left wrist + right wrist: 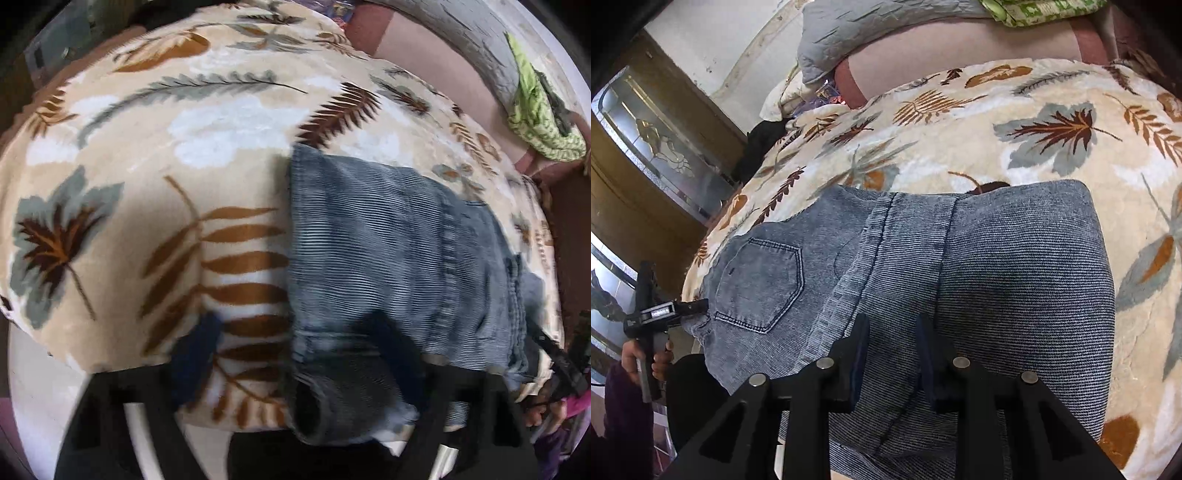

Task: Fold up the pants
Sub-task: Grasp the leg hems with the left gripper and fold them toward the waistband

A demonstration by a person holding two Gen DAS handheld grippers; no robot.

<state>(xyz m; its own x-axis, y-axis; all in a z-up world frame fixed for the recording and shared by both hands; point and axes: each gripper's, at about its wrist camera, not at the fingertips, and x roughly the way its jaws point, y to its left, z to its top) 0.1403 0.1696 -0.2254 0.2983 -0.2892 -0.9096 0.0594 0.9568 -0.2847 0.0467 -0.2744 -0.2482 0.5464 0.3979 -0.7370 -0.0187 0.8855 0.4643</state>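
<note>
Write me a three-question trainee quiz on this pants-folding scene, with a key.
1. True or false: the jeans lie on a leaf-patterned blanket.
2. In the right wrist view, what shows on the jeans' left panel? A) a back pocket B) a belt C) a price tag
3. Which tool has its fingers spread wide apart?

Key: 1 true; 2 A; 3 the left tool.

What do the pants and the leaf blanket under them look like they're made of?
The pants look like washed blue-grey denim, matte: fine ribbed weave, double-stitched patch pocket and a thick seam. The blanket looks like plush fleece, probably synthetic: soft fuzzy nap, slight sheen, fuzzy-edged leaf print. Fibre content can't be told from the look alone.
</note>
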